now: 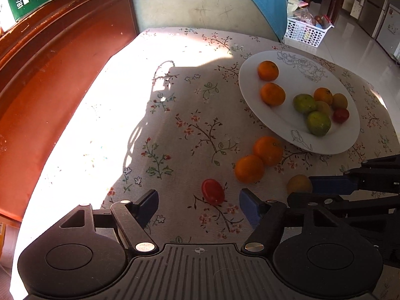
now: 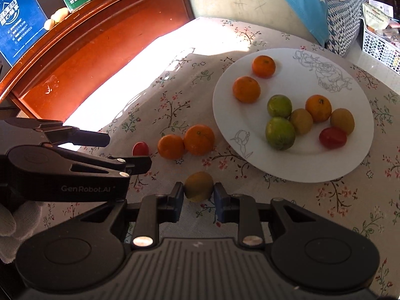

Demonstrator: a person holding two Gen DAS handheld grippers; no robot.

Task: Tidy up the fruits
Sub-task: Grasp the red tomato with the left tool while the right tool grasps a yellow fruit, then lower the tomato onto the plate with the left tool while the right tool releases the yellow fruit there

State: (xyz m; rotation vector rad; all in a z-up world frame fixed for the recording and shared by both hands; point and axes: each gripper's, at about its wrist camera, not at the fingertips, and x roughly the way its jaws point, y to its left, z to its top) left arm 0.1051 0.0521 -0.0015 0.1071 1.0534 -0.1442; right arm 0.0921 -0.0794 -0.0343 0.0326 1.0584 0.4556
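A white plate holds several oranges, green citrus, yellowish fruits and a red tomato. On the floral cloth beside it lie two oranges and a red tomato. My right gripper is shut on a yellow-orange fruit, at the cloth's level. My left gripper is open, with the red tomato between its fingertips, not touching them.
A red-brown wooden cabinet borders the table's left side, with cartons on top. A pale chair back with blue cloth stands behind the table. A white perforated basket sits on the floor at the right.
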